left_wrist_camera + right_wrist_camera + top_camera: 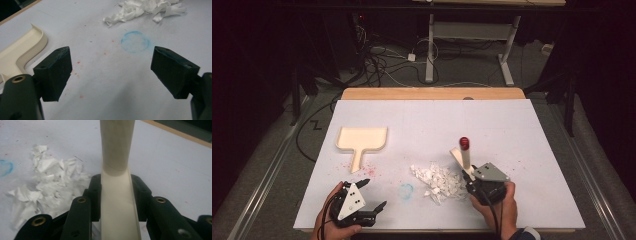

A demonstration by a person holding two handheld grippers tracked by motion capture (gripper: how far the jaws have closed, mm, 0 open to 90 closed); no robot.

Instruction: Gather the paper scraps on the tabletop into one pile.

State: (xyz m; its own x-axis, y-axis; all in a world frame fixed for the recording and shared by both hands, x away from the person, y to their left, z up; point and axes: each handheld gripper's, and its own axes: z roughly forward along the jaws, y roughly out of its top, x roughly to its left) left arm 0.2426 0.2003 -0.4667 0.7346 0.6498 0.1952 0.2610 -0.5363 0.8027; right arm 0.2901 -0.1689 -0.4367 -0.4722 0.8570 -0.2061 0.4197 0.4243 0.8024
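Note:
A cream dustpan point(362, 138) lies flat at the left of the white-covered table, handle toward me; its corner point(22, 50) shows in the left gripper view. A pile of white paper scraps point(439, 180) point(145, 8) point(50, 185) sits front centre. My right gripper point(468, 175) point(116, 195) is shut on the cream handle of a tool point(465, 156) point(116, 150) with a red tip point(464, 142), held tilted just right of the scraps. My left gripper point(373, 194) point(111, 72) hovers open and empty at the front left, between the dustpan handle and the pile.
A faint blue circle point(406, 190) point(135, 41) and red specks point(371, 170) mark the white sheet point(512, 125). The table's wooden far edge point(432, 93) shows beyond the sheet. Cables point(382, 65) and a desk frame point(472, 35) stand on the floor behind.

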